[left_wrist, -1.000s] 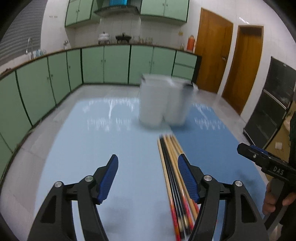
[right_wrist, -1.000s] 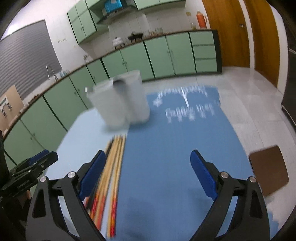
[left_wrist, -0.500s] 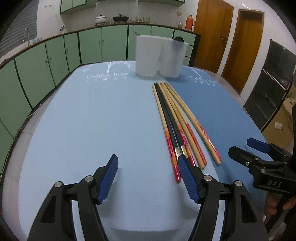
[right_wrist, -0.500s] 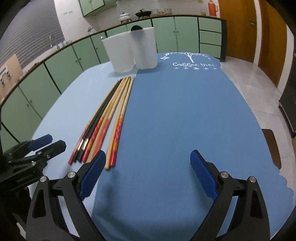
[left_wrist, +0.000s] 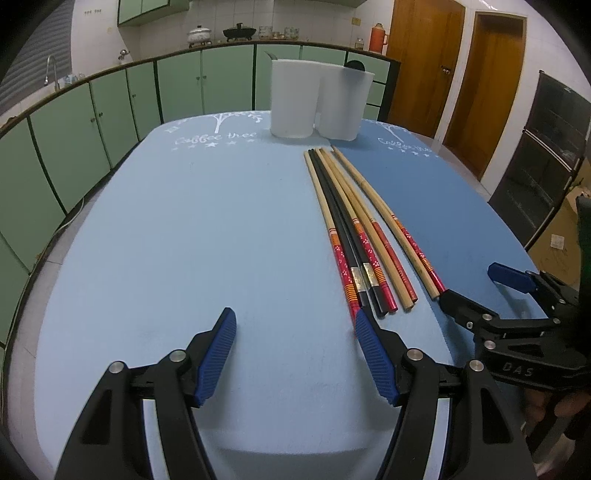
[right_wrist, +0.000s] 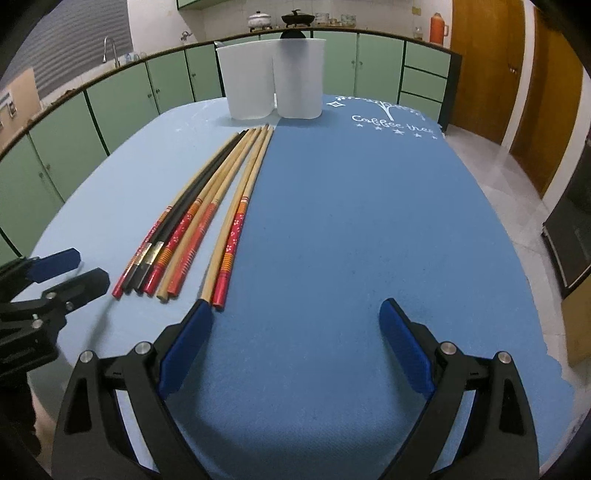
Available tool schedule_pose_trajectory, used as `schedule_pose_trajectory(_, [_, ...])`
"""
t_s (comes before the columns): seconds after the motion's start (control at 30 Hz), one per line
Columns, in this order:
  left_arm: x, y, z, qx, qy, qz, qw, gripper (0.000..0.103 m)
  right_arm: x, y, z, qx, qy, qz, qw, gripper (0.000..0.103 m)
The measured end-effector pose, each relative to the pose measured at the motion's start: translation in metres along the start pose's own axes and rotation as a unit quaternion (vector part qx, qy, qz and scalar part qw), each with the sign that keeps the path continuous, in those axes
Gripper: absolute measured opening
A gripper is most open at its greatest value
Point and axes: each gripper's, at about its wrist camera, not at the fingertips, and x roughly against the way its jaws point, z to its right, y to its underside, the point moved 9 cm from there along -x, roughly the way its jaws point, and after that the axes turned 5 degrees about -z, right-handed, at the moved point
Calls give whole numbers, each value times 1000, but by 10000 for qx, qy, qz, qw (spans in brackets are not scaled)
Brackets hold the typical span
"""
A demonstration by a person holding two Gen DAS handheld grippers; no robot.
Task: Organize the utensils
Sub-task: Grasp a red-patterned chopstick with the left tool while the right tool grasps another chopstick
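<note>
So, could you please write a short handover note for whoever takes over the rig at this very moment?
Left gripper: open, empty, low over the light blue mat.
Right gripper: open, empty, over the dark blue mat.
Chopsticks: a loose bundle lying flat along the seam between the mats, near ends just ahead of both grippers.
White holder: upright at the table's far end, beyond the chopstick tips.
Done: nothing moved into the holder that I can see.
Left: pick up the chopsticks and stand them in the holder.

Setting: home kitchen.
Cabinets: green cabinets [left_wrist: 110, 110] along the walls.
Counter: pots [right_wrist: 260, 18], thermos [left_wrist: 379, 37].
Sink: tap [right_wrist: 109, 46].
Exits: wooden doors [left_wrist: 424, 66].
</note>
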Motion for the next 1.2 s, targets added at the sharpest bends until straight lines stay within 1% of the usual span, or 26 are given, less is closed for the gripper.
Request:
schedule_pose_trajectory(0.13, [-2,2,-1,5,-7,-35,10000,66,-1,-2,-6,102,-30,-5,9999,90])
schedule_pose_trajectory(0.2, [-1,3,-1,-7,10,-32,10000,66,-2,-4,-5,60,-30,-11,10000,90])
schedule_pose_trajectory(0.33, [1,2,4,-81,42,-8,10000,66,-3,-7,4,-48,196,-10,9998,89])
schedule_pose_trajectory(0.4, [-1,3,6,-119,37,-32,9999,66,-3,-7,10,-155,240,-25,9996,89])
schedule_pose_trajectory(0.53, [-5,4,7,-187,-32,-54,9998,67,-3,-8,13,-185,227,-20,9996,89])
schedule_pose_trajectory(0.7, [-5,4,5,-156,-81,-38,9998,67,-3,-7,10,-200,89,28,9998,89])
schedule_pose_trajectory(0.77, [-6,4,2,-160,-218,-15,9996,68,-3,-8,8,-183,66,42,9998,89])
schedule_pose_trajectory(0.87, [-7,2,-2,-30,-224,-12,9997,68,-3,-9,6,-168,37,88,9998,85])
schedule_pose_trajectory(0.93, [-8,1,-1,-53,-224,-6,9997,68,-3,-9,3,-146,30,108,9998,81])
schedule_pose_trajectory(1.0, [-10,0,3,-118,-226,4,9997,66,-3,-10,1,-80,12,159,9998,78])
schedule_pose_trajectory(1.07, [-12,-1,7,-146,-215,42,9997,58,-3,-11,-2,-26,-1,201,9998,74])
schedule_pose_trajectory(1.1, [-13,-2,9,-153,-221,74,9996,56,-3,-11,-3,-18,-27,219,9998,70])
schedule_pose_trajectory(1.17, [-13,-4,11,-153,-202,119,9996,42,-3,-13,-5,-16,-37,258,9997,62])
schedule_pose_trajectory(1.2, [-14,-5,11,-158,-208,136,9996,39,-4,-14,-6,-2,-49,279,9996,56])
